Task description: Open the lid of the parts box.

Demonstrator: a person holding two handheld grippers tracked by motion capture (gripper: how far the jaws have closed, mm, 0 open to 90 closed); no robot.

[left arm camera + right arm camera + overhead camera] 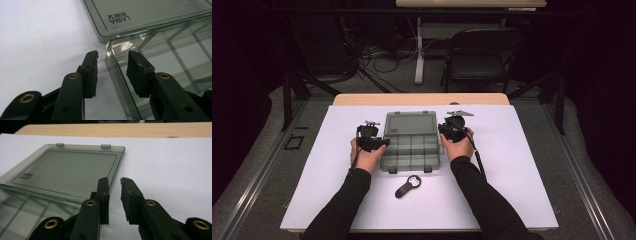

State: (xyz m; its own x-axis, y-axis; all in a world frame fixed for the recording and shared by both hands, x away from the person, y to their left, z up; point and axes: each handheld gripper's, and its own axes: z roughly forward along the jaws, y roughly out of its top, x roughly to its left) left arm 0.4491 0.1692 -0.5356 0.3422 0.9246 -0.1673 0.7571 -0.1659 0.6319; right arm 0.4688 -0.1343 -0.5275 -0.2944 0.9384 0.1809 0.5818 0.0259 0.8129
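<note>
On a white sheet (512, 165) covering most of a pale wooden table (422, 98): a smoky clear compartment box (411, 150), lid (409, 123) thrown fully back and lying flat on the far side, printed label showing through it. Divided tray toward the near side, compartments seemingly empty. Just near of the box, apart from it, a small black handheld device with a pale round face (408, 186).

At the box's left edge, left gripper (112, 65): jaws parted by a moderate gap, straddling the tray's left wall near its far-left corner, one jaw outside over the sheet, the other inside over the tray; gripping nothing yet, no pad seen pressing the wall. At the box's right edge, right gripper (115, 195): jaws narrowly parted, holding nothing, poised beside the lid's right edge near the hinge line. Both held by hands in black sleeves, entering from the near side.

Beyond the table: dark grey carpeted floor, a black folding chair (482, 55) at far right, tangled cables (377, 60) at far left, a white table leg (419, 47) between them, black curtained surroundings.
</note>
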